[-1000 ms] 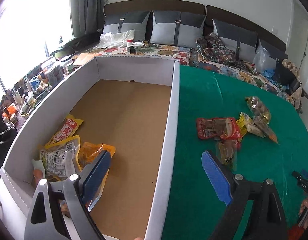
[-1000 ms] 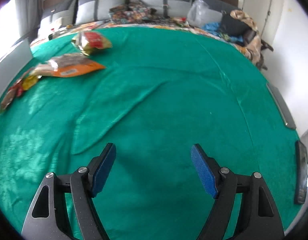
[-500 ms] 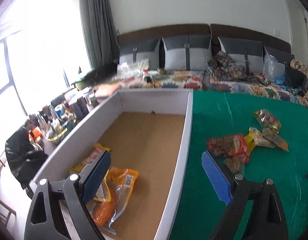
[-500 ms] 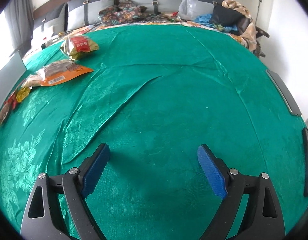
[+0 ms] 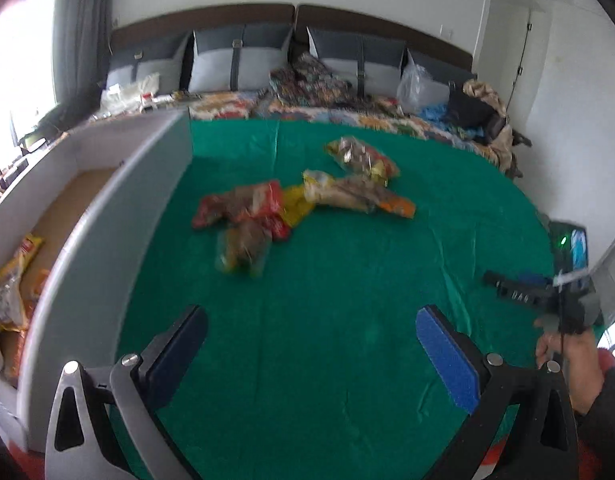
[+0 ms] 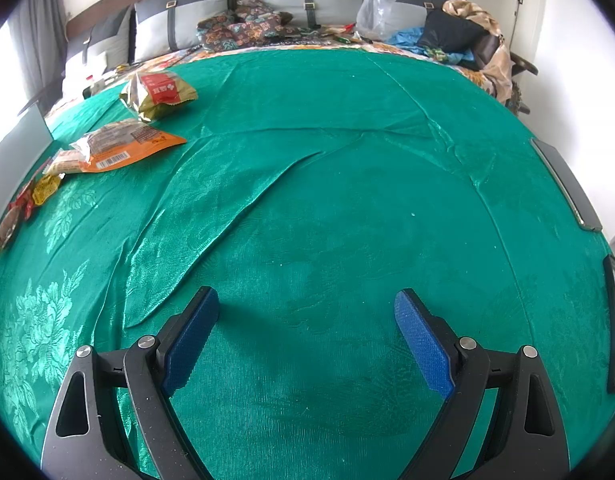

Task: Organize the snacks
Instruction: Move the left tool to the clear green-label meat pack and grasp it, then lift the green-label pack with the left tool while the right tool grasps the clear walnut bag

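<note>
Several snack packets lie on the green cloth (image 5: 347,280): a red packet (image 5: 239,208), a clear packet (image 5: 243,250) in front of it, an orange-tipped packet (image 5: 359,194) and a green-gold bag (image 5: 361,156). My left gripper (image 5: 311,332) is open and empty, above the cloth in front of them. A white cardboard box (image 5: 119,216) at left holds yellow and orange packets (image 5: 11,280). My right gripper (image 6: 307,320) is open and empty over bare cloth; the orange packet (image 6: 119,146) and the green-gold bag (image 6: 159,92) lie far left of it.
A sofa with grey cushions (image 5: 243,60) and clutter runs along the back. Dark flat devices (image 6: 567,184) sit at the table's right edge. The other gripper and a hand (image 5: 563,320) show at right in the left wrist view.
My left gripper has swung right, from over the box to over the green cloth facing the loose packets. My right gripper has barely shifted and stays open.
</note>
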`<state>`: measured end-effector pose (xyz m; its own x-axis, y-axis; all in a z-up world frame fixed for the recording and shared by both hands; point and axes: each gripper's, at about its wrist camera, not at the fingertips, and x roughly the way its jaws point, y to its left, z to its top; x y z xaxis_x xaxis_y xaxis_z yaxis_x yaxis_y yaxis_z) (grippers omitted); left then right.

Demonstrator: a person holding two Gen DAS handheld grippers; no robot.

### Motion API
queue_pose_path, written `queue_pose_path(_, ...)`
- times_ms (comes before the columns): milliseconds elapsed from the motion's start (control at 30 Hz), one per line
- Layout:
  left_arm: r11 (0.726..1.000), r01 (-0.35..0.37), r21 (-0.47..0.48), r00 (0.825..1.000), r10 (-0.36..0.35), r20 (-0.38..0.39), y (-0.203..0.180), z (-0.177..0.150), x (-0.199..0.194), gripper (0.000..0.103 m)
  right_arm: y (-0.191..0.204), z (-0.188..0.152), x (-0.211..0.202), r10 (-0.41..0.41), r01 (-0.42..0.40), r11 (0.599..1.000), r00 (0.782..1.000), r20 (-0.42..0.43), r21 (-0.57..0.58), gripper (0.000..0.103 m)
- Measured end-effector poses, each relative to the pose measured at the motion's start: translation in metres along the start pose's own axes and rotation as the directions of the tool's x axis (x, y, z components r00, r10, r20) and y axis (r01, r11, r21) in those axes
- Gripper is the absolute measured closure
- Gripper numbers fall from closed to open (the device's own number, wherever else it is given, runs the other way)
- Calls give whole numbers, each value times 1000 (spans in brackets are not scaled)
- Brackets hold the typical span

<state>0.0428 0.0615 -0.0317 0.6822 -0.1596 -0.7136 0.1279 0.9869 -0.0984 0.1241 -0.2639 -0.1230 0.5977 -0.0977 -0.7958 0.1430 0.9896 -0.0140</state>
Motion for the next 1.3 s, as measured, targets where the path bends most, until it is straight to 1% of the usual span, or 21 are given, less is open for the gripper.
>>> queue_pose_path(67,1000,-12,12,997,13,-78,2,-12,30,1,0,0,0,0,0,1000,1000,0,0,11)
queue_pose_path(167,999,-43,8,990,43,-136,8,-23,55,1,0,0,0,1,-1,1000,1000,0,0,11)
queue_pose_path(267,998,-61,-6,986,59,-158,15,-33,65,1,0,0,0,0,0,1000,1000,0,0,11)
queue_pose_path(367,998,-60,-1,982,59,-179,19,-42,67,1,0,0,0,1,-1,1000,1000,0,0,11)
queue_pose_path(533,993,-88,74,981,100,-169,10,-47,70,0,0,0,0,1,-1,1000,1000,0,0,11)
queue_pose_path(633,994,-79,77,979,92,-180,10,-44,70,0,0,0,0,1,-1,1000,1000,0,0,11)
queue_pose_path(700,997,-49,61,973,61,-222,14,-34,74,0,-1,1,0,1,-1,1000,1000,0,1,11)
queue_pose_path(733,999,-18,37,973,26,-230,18,-26,74,0,0,0,0,1,-1,1000,1000,0,0,11)
queue_pose_path(767,1000,7,12,975,-4,-221,23,-14,73,0,-1,0,0,2,-2,1000,1000,0,1,11)
queue_pose_path(833,1000,21,-2,978,-21,-206,32,12,75,0,-1,1,0,2,-2,1000,1000,0,1,11)
queue_pose_path(867,1000,18,-8,975,-20,-220,39,31,82,0,-1,1,0,2,-2,1000,1000,0,1,11)
queue_pose_path(933,1000,-1,-25,974,-5,-227,51,56,96,0,-1,1,0,2,-2,1000,1000,0,1,11)
queue_pose_path(1000,999,-7,-37,962,-3,-275,61,69,116,1,-1,1,0,2,-2,1000,1000,0,1,11)
queue_pose_path(1033,999,-12,-43,949,-2,-314,65,73,129,1,-1,1,0,2,-2,1000,1000,0,1,11)
queue_pose_path(1100,999,-28,-39,919,10,-394,70,76,154,6,-1,1,0,3,-3,1000,1000,0,1,11)
queue_pose_path(1133,999,-28,-27,915,15,-403,70,75,159,20,-1,1,0,3,-3,1000,1000,0,1,11)
queue_pose_path(1167,999,-51,11,924,51,-378,67,77,157,35,-1,1,0,3,-3,1000,1000,0,1,11)
queue_pose_path(1200,999,-42,29,930,49,-364,65,77,155,46,-1,1,0,3,-3,1000,1000,0,1,11)
queue_pose_path(1233,999,-40,32,931,49,-361,64,78,153,47,-1,1,0,3,-3,1000,1000,0,1,10)
queue_pose_path(1267,999,-29,26,937,36,-349,63,76,149,51,-1,1,0,3,-3,1000,1000,0,1,10)
queue_pose_path(1300,999,-26,26,939,33,-341,62,73,146,52,-1,1,0,4,-4,1000,1000,0,1,10)
